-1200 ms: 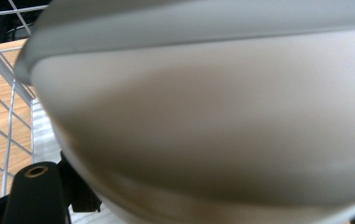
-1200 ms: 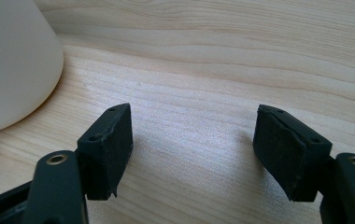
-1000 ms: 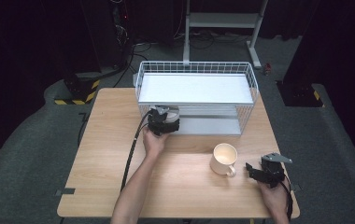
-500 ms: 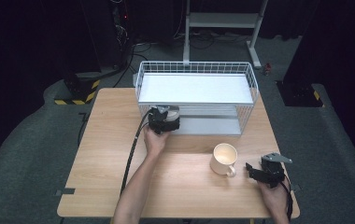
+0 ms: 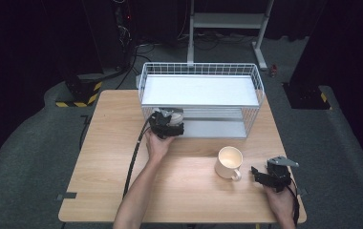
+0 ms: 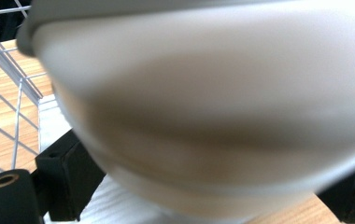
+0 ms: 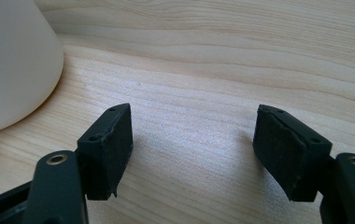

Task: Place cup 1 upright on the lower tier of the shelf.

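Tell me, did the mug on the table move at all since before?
No. The mug sits at the same spot on the table, just in front of the wire basket, beside the right gripper.

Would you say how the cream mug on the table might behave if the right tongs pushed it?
The mug looks glazed and rigid, so it would likely slide on the smooth wooden table. Its base seems broad, so tipping seems unlikely. Its side handle may make it swivel.

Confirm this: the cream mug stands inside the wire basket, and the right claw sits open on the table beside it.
Wrong on one count: the cream mug stands on the wooden table, outside the wire basket, as the high view shows. The right claw is open beside it.
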{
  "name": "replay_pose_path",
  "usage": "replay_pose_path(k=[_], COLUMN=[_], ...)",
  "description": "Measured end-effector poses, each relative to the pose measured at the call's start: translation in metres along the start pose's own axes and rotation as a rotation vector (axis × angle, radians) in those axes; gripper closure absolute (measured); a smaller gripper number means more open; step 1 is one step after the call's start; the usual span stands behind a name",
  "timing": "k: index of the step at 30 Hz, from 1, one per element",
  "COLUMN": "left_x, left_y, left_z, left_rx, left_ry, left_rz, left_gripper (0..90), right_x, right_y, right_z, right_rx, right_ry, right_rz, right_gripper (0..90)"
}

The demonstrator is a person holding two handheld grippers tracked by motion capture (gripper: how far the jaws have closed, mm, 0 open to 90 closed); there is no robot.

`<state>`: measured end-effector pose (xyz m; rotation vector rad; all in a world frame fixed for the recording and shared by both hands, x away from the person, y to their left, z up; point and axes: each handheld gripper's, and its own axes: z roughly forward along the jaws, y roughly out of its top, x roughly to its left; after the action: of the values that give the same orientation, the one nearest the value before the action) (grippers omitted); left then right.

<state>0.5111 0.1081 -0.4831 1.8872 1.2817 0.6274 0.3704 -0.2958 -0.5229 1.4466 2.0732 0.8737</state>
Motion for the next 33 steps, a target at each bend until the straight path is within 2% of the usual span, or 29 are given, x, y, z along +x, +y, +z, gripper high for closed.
replay_pose_path(k=[2, 3, 4, 5, 7, 10, 12, 17, 20, 25, 28, 33], left_x=[0.0, 0.001, 0.001, 0.002, 0.001, 0.001, -0.001, -0.004, -0.005, -0.006, -0.007, -0.009], left_y=[-0.002, -0.003, -0.005, -0.005, -0.008, -0.012, -0.015, -0.023, -0.026, -0.028, -0.028, -0.027], left_z=[-0.003, -0.005, -0.007, -0.009, -0.012, -0.019, -0.021, -0.026, -0.025, -0.023, -0.022, -0.016], left_rx=[0.007, 0.006, 0.008, 0.007, 0.008, -0.003, -0.005, 0.019, 0.024, 0.035, 0.032, 0.043], left_ry=[0.001, 0.017, 0.0, 0.027, 0.004, 0.012, 0.009, 0.044, 0.058, 0.071, 0.074, 0.082], left_rz=[0.002, 0.009, 0.013, 0.028, -0.002, 0.0, -0.014, 0.031, 0.007, -0.004, -0.014, -0.006], left_gripper=[9.8, 10.5, 10.7, 10.8, 11.4, 14.6, 17.1, 21.3, 26.1, 34.7, 36.4, 38.2], right_x=[0.0, 0.0, 0.0, 0.0, 0.0, 0.0, 0.0, 0.0, 0.0, 0.0, 0.0, 0.0], right_y=[0.0, 0.0, 0.0, 0.0, 0.0, 0.0, 0.0, 0.0, 0.0, 0.0, 0.0, 0.0], right_z=[0.0, 0.0, 0.0, 0.0, 0.0, 0.0, 0.0, 0.0, 0.0, 0.0, 0.0, 0.0], right_rx=[0.0, 0.0, 0.0, 0.0, 0.0, 0.0, 0.0, 0.0, 0.0, 0.0, 0.0, 0.0], right_ry=[0.0, 0.0, 0.0, 0.0, 0.0, 0.0, 0.0, 0.0, 0.0, 0.0, 0.0, 0.0], right_rz=[0.0, 0.0, 0.0, 0.0, 0.0, 0.0, 0.0, 0.001, 0.0, 0.0, 0.0, 0.0], right_gripper=[28.8, 28.8, 28.8, 28.8, 28.8, 28.8, 28.8, 28.8, 28.8, 28.8, 28.8, 28.8])
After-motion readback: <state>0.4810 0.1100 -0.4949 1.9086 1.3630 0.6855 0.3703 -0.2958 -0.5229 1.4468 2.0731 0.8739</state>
